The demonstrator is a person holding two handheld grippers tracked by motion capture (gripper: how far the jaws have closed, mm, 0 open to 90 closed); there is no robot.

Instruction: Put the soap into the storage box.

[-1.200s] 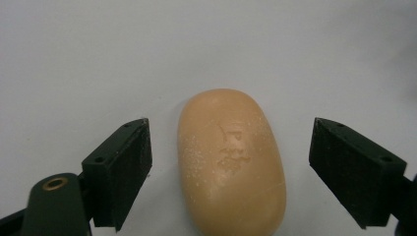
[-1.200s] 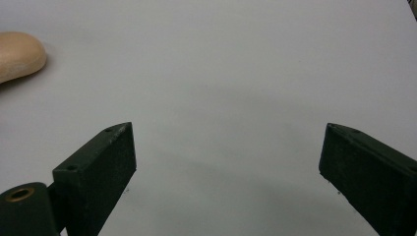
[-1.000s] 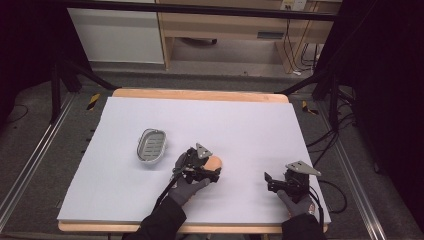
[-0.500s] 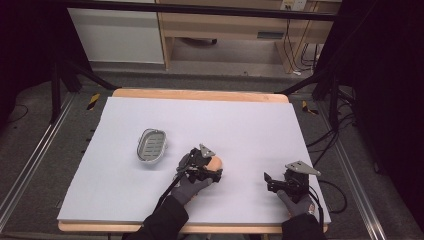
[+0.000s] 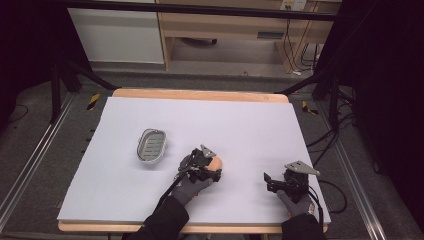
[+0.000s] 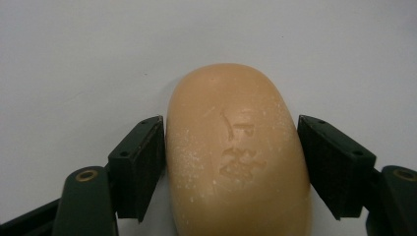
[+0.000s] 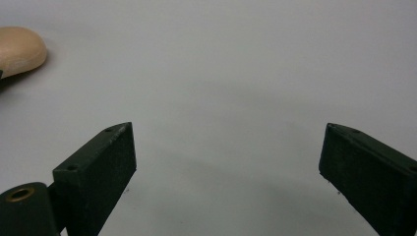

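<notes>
1. From the high view, I had the left gripper [image 5: 212,169] at about 6 o'clock on the table [image 5: 240,120], straddling the soap bar [image 5: 216,162]; the soap dish [image 5: 151,145] sat near it toward 10 o'clock, apart from it, presumably the bar's destination. My right gripper [image 5: 270,181] rested near 4 o'clock, kept clear of the work.
2. Along the left gripper view, the jaws flanked the soap bar [image 6: 238,152], the left pad against its side, the right pad at the edge; whether they truly pinched it I could not tell. A stamped mark showed on top, too worn to read.
3. Through the right gripper view, the jaws stood spread wide over bare table, the bar's end [image 7: 19,49] at 10 o'clock.
</notes>
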